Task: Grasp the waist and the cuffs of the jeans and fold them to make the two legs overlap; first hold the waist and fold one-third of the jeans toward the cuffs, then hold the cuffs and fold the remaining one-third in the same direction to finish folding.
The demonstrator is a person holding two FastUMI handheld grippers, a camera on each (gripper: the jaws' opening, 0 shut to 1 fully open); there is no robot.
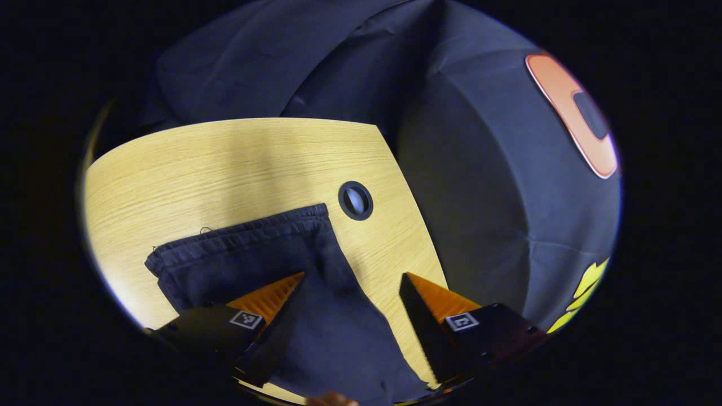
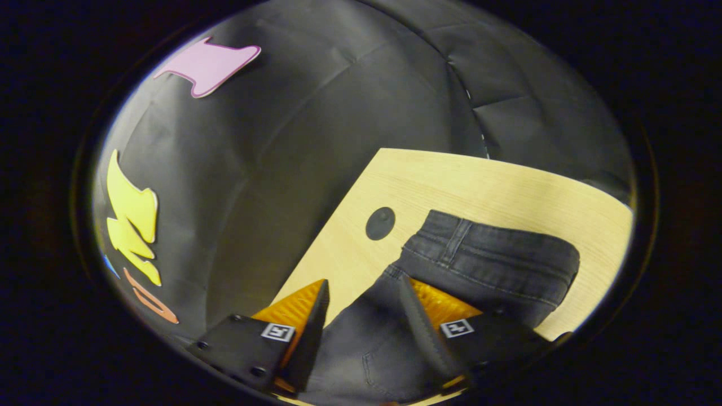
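In the left gripper view, my left gripper (image 1: 352, 282) hangs open over the cuffs of the dark denim jeans (image 1: 248, 254), near the table's round black hole (image 1: 355, 200). In the right gripper view, my right gripper (image 2: 361, 290) gapes over the waist (image 2: 491, 254), beside that hole (image 2: 379, 223). Soft, floppy, a bit heavy, I think; grab the thick hems.

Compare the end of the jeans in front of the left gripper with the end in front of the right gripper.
The cuffs, ahead of the left gripper, end in a plain stitched hem; the waist, ahead of the right gripper, carries a waistband with a belt loop. The cuffs look dark navy, the waist washed grey-black. Both lie flat on the wooden table near a round grommet, with denim between open fingers.
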